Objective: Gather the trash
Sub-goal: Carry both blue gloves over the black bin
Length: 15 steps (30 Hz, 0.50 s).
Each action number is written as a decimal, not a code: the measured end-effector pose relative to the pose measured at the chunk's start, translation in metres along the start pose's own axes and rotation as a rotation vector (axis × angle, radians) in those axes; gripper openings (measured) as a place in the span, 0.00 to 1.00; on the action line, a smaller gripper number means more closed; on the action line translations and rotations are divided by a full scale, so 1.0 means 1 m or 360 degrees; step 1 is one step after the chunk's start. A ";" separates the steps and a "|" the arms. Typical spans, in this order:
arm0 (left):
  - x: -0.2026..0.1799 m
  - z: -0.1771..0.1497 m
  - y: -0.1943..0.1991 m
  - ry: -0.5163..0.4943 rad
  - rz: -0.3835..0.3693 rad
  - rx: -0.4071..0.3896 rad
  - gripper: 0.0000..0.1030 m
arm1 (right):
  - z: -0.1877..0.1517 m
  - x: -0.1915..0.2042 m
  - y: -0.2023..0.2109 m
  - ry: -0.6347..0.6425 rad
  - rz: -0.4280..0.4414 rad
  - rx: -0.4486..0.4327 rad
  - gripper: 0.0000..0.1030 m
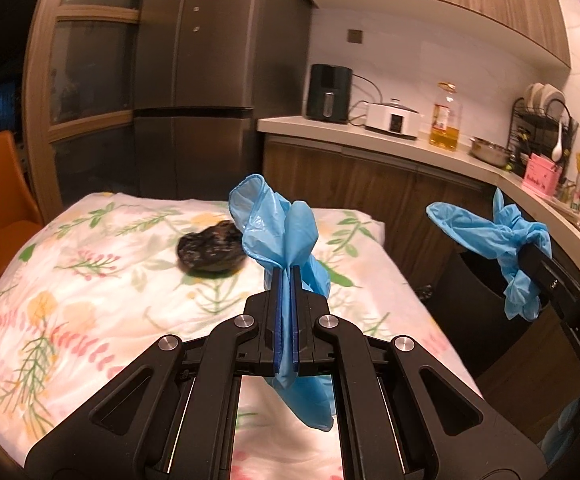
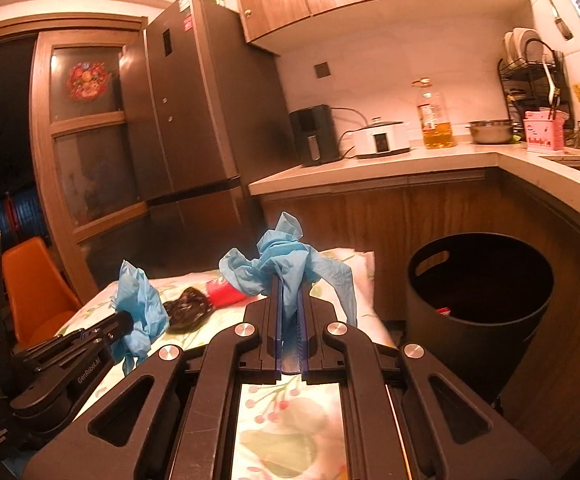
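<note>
Gloves fill both claws: left gripper point(image 1: 286, 276) clamps one blue glove point(image 1: 278, 228), right gripper point(image 2: 290, 288) pinches another blue glove point(image 2: 286, 264). Black crumpled wrapper point(image 1: 210, 252) lies farther on the floral table point(image 1: 70, 280); black bin point(image 2: 477, 304) stands right.

Left gripper point(image 1: 286, 276) fingers pinched closed; right gripper point(image 2: 290, 292) likewise (both raised, side by side).
</note>
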<state>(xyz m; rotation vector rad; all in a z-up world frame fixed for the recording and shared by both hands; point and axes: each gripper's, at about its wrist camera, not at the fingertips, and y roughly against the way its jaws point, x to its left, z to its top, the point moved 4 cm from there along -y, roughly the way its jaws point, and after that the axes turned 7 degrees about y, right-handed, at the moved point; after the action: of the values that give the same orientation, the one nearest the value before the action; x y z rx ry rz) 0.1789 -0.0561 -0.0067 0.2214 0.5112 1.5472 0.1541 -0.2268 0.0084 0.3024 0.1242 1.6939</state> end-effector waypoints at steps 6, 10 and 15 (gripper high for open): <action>-0.035 0.003 -0.009 -0.0063 -0.0083 -0.0002 0.02 | 0.006 -0.027 0.003 -0.0021 -0.0094 -0.0032 0.07; -0.057 0.005 -0.014 -0.0101 -0.0135 -0.0002 0.02 | 0.010 -0.047 0.006 -0.0039 -0.0174 -0.0052 0.07; -0.086 0.006 -0.022 -0.0146 -0.0215 -0.0001 0.02 | 0.013 -0.070 0.005 -0.0052 -0.0279 -0.0055 0.07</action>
<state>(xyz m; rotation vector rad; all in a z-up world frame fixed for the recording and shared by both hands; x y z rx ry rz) 0.2060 -0.1398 0.0038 0.2510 0.4444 1.3993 0.1609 -0.2977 0.0138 0.2849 0.0947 1.5152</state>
